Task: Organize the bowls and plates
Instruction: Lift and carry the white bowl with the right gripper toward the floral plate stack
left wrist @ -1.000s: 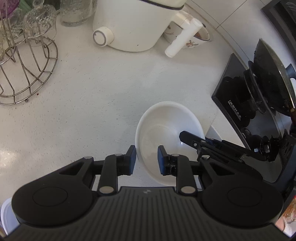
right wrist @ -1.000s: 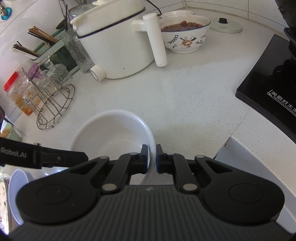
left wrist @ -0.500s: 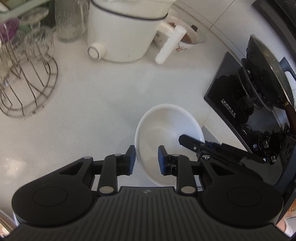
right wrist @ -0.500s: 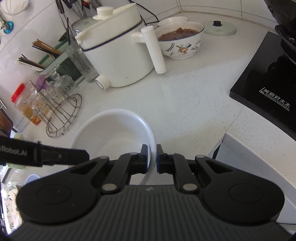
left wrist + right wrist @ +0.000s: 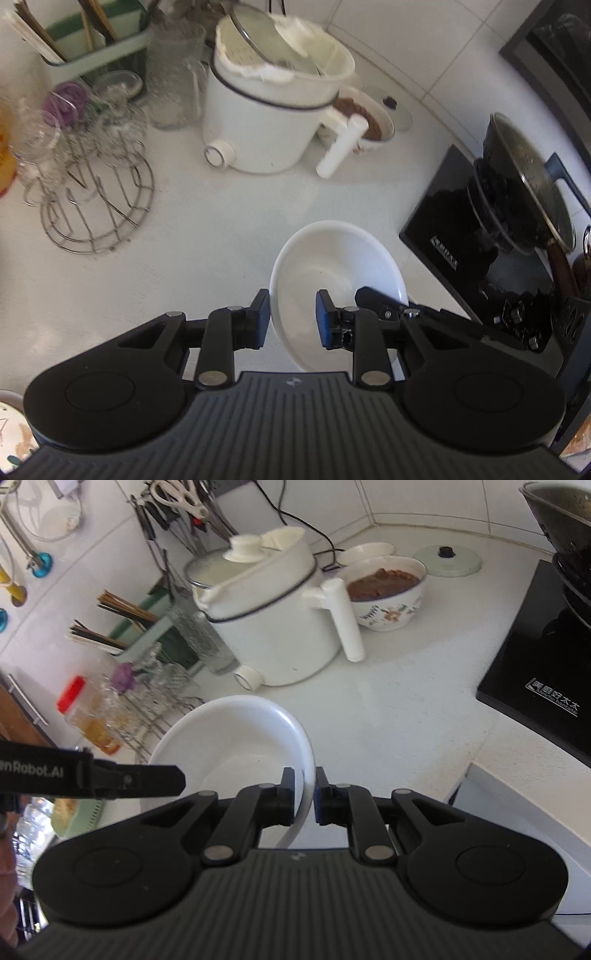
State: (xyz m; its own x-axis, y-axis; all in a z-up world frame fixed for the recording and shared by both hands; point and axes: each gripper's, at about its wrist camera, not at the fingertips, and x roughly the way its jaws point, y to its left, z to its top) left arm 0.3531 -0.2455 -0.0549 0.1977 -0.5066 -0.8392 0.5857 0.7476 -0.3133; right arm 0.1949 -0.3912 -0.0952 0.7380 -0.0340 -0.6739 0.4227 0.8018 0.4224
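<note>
The right gripper (image 5: pixel 304 794) is clamping the bowl's (image 5: pixel 236 746) rim, holding it tilted above the counter (image 5: pixel 388 709) near its front edge. The left gripper (image 5: pixel 291 317) is straddling the opposite rim, jaws apart. Judging from this, placement is pending.

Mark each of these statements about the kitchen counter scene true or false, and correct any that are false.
1. The right tool grips the white bowl's rim. True.
2. The white bowl holds brown food. False: it looks empty; the brown food is in the floral bowl.
3. The white cooker stands beside the floral bowl. True.
4. The left tool is clamped shut on the rim. False: its pads sit apart around the rim.
</note>
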